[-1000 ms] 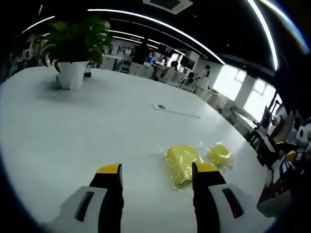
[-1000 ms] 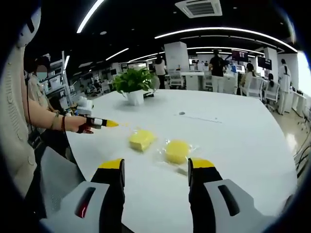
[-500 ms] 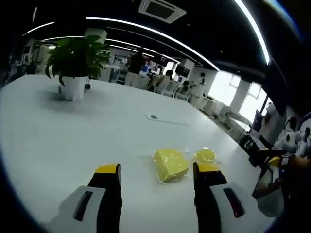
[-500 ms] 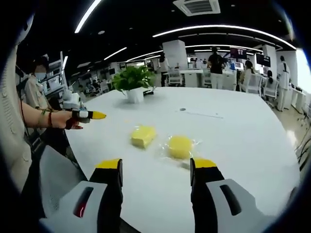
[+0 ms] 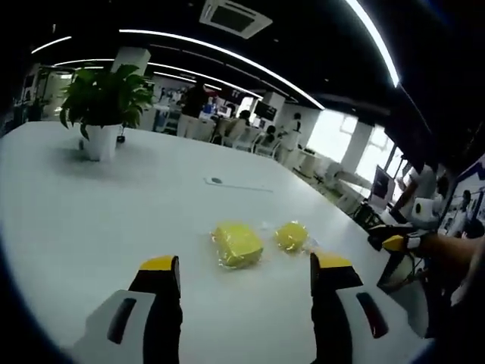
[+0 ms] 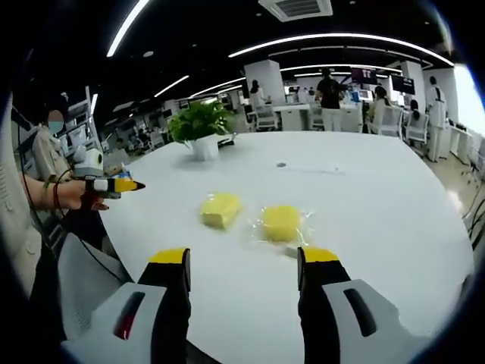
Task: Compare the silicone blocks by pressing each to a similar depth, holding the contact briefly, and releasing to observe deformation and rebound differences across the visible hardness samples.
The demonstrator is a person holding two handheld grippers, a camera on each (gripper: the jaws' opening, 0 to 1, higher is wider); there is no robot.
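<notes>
Since a moment ago the left claw [image 5: 246, 267] has been pulling back from the square yellow silicone block in clear wrap [image 5: 237, 243], which was sitting close between its jaws in the left gripper view and is now lying ahead of the tips, apart from them; in the right gripper view the left claw [image 6: 125, 184], held in a person's hand [image 6: 72, 194], has been drifting further away from the block. The square block [image 6: 220, 208] and the round yellow silicone block in clear wrap [image 6: 282, 223] are lying side by side, near each other but not touching, on the large white table [image 6: 364, 197]. A green leafy plant in a white pot [image 5: 101, 106] is standing on the table well beyond the square block. Around the table an open-plan office is showing, with long strip lights on a dark ceiling, bright windows, and people at distant desks. The left claw's jaws are standing wide apart, gripping nothing and touching nothing. The right claw [image 6: 246, 261] is hanging just short of the two blocks, its jaws likewise spread wide and carrying nothing.
</notes>
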